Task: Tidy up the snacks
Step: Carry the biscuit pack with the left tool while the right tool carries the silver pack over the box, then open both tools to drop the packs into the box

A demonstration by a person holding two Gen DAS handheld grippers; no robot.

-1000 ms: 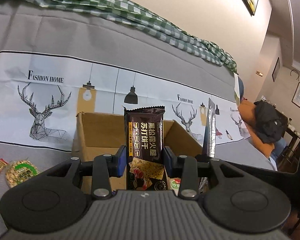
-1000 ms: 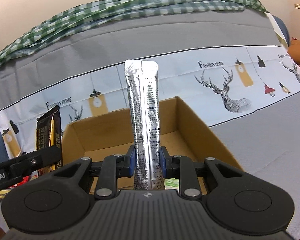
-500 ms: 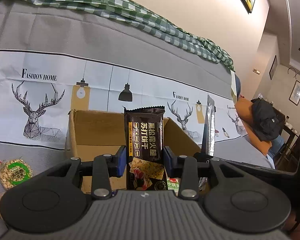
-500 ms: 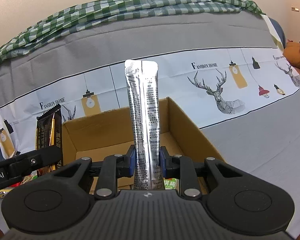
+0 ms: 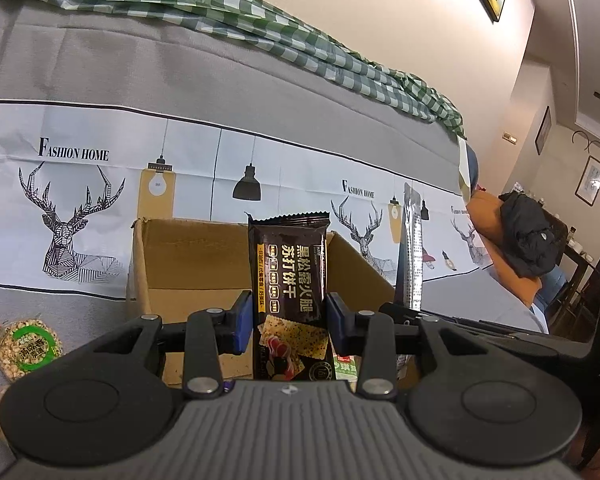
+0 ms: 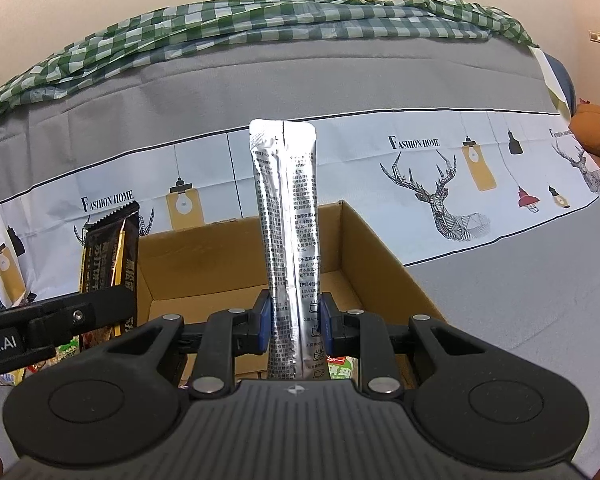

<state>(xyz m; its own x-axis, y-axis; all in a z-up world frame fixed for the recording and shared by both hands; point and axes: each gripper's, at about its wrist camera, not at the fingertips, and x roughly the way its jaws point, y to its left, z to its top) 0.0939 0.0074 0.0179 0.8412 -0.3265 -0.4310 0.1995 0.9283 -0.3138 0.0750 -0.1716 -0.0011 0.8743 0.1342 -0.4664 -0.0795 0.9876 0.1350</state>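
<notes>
**Left gripper held cracker packet over box**

The left gripper [image 5: 290,322] clamped a dark cracker packet [image 5: 288,276] upright between its blue fingers [image 5: 242,322]. Beyond the fingers sat an open cardboard box [image 5: 188,264]. Right of them stood a silver sachet [image 5: 411,256]; left lay a round puffed-grain snack [image 5: 28,344].

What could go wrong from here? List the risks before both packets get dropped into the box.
1. The silver stick packet is tall and pinched only near its base by the right gripper; it might flop or catch the cardboard box wall.
2. The left gripper holding the dark cracker packet sits close beside the right one; lowering both together could make them collide.
3. Snacks already lie in the box, so a released packet may land askew.
</notes>
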